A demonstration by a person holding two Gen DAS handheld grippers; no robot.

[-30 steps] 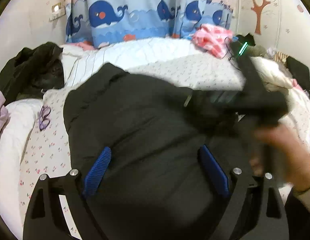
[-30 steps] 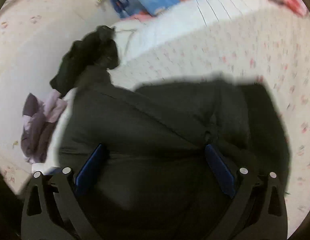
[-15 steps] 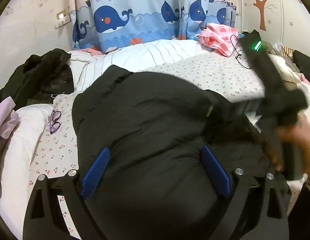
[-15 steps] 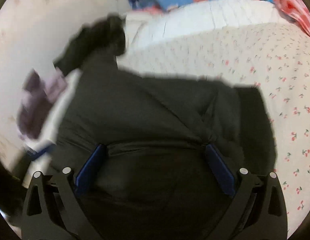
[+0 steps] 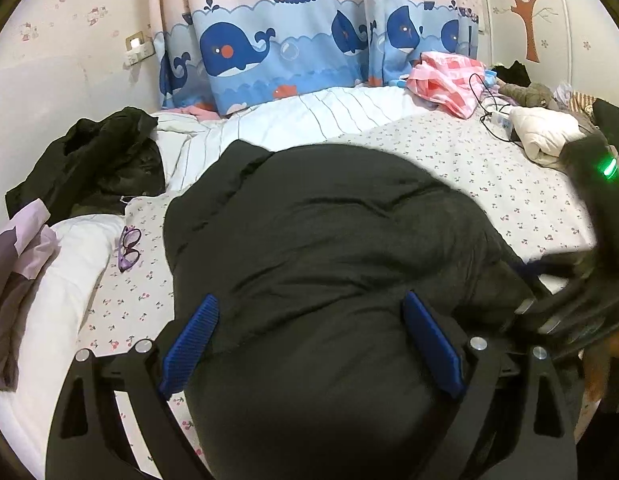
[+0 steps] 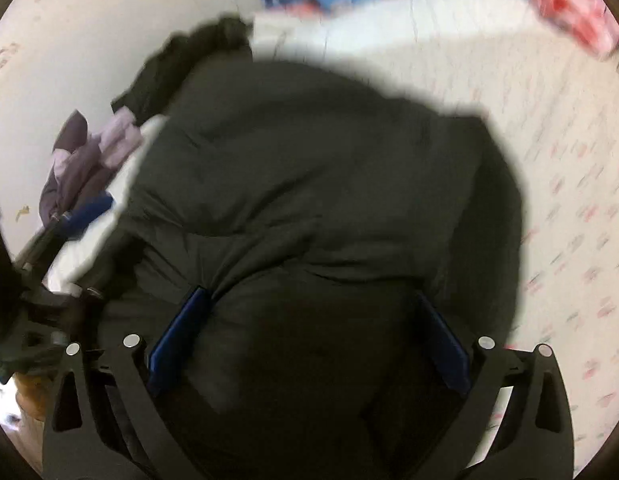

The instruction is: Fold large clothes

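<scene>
A large black padded jacket [image 5: 329, 240] lies bunched on the bed's flowered sheet [image 5: 489, 168]. My left gripper [image 5: 309, 344] is open over its near end, and the fabric bulges up between the blue pads [image 5: 189, 344]. At the right edge of that view is the right gripper's body [image 5: 605, 184] with a green light, held by a hand [image 5: 601, 364]. The right wrist view is blurred. There the jacket [image 6: 309, 168] fills the middle, and my right gripper [image 6: 309, 340] stands open over it, fabric between its fingers. The left gripper [image 6: 49, 280] shows at the left.
Another black garment [image 5: 101, 160] and a purple one [image 5: 13, 248] lie at the bed's left side, with purple glasses [image 5: 129, 244] on the sheet. A pink checked cloth [image 5: 445, 76], a cable [image 5: 485, 104] and a white bundle [image 5: 545, 132] sit at the back right. A whale curtain [image 5: 269, 48] hangs behind.
The right gripper and the hand holding it have swung from over the jacket's right part out to the bed's right edge. The jacket now lies more rounded and compact.
</scene>
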